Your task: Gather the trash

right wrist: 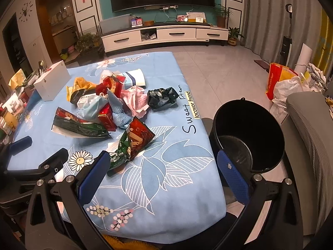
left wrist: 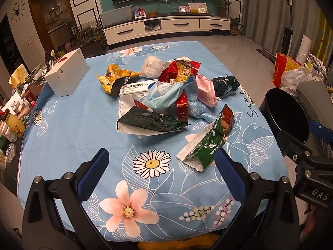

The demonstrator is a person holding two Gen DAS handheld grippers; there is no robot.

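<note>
Right wrist: black bucket (right wrist: 268,125) beside table (right wrist: 166,208), white box (right wrist: 52,81) behind trash

Both fisheye views look forward and down from the near edge of the floral blue tablecloth (left wrist: 87,125), facing the TV cabinet (left wrist: 166,26) on the far wall. The left wrist camera sits above the cloth's middle — the trash pile (left wrist: 162,95) lies straight ahead. The right wrist camera sits further right, over the black bucket (right wrist: 249,133) — pile (right wrist: 116,106), cloth (right wrist: 166,156) and bucket (left wrist: 285,116) appear in both.
</note>
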